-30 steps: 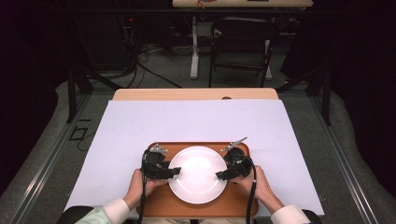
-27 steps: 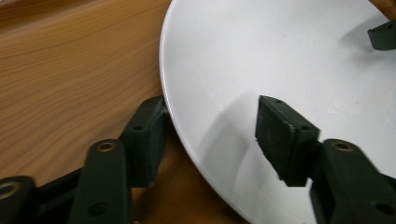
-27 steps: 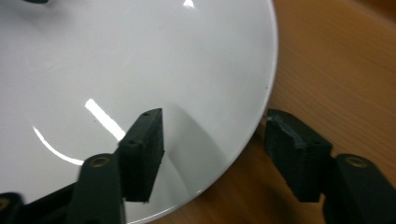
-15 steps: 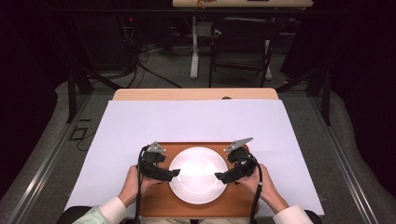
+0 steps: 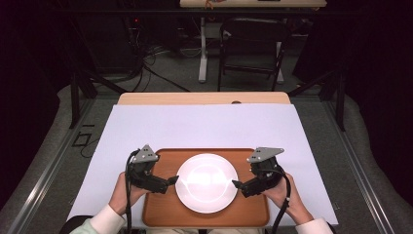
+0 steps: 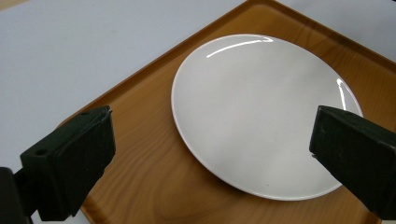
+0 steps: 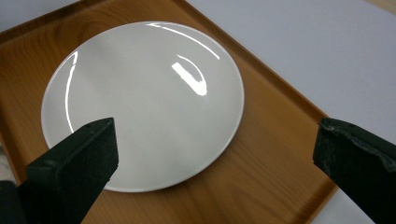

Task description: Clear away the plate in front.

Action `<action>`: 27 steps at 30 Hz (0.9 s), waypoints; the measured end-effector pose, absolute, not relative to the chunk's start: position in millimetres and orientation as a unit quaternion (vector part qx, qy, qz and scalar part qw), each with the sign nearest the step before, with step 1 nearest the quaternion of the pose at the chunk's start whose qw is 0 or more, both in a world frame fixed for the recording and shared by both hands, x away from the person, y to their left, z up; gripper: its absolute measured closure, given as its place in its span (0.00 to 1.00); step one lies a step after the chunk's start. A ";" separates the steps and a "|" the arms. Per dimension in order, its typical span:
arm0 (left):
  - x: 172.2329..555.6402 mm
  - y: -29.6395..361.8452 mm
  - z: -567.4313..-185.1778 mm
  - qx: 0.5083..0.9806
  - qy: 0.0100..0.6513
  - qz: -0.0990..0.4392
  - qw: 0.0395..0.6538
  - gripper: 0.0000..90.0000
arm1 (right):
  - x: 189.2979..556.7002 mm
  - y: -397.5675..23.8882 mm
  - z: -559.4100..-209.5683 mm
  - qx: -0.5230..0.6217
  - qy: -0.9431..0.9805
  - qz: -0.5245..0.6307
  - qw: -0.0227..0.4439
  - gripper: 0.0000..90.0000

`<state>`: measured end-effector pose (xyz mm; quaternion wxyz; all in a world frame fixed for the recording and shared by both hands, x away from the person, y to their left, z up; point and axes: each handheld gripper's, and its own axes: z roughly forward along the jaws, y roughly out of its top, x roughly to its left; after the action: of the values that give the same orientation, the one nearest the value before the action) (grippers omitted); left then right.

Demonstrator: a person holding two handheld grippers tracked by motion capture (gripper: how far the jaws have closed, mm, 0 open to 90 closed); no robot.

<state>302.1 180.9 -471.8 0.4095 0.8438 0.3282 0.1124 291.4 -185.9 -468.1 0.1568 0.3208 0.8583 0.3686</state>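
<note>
A white round plate (image 5: 206, 183) lies on a brown wooden tray (image 5: 160, 214) at the table's near edge. My left gripper (image 5: 171, 182) hovers over the tray's left part and points at the plate's left rim. My right gripper (image 5: 235, 185) mirrors it at the plate's right rim. Both have just been opening their jaws and now stand open with nothing gripped. In the left gripper view the gripper (image 6: 214, 126) looks down on the plate (image 6: 261, 112) and the tray (image 6: 140, 154) from above. The right gripper (image 7: 215, 137) likewise hangs above the plate (image 7: 140, 93) and the tray (image 7: 280, 140).
A white sheet (image 5: 204, 126) covers the table, with a strip of bare wood (image 5: 204, 98) at the far edge. Beyond it stand a dark chair (image 5: 253, 44) and desk legs, with cables on the floor. A person's hands (image 5: 124, 192) hold the grippers.
Both grippers have lifted and drawn slightly outward from the plate's rim, and their jaws have opened. Plate and tray lie where they were.
</note>
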 end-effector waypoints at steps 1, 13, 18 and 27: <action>301.4 182.8 -470.8 0.841 0.329 0.113 0.415 0.00 | 289.6 -188.4 -466.4 0.322 0.856 0.369 0.164 0.00; 287.8 217.7 -462.3 0.834 0.321 0.134 0.428 0.04 | 269.5 -217.0 -459.8 0.341 0.836 0.386 0.188 0.00; 282.8 234.9 -467.1 0.828 0.339 0.136 0.426 0.04 | 257.1 -232.7 -464.1 0.349 0.829 0.392 0.192 0.00; 269.0 256.8 -478.3 0.825 0.349 0.159 0.416 0.03 | 237.7 -251.7 -474.6 0.369 0.828 0.377 0.188 0.00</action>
<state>269.0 256.8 -478.3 0.4157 0.8247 0.3492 0.1586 237.7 -251.7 -474.6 0.1877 0.3688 0.8284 0.3774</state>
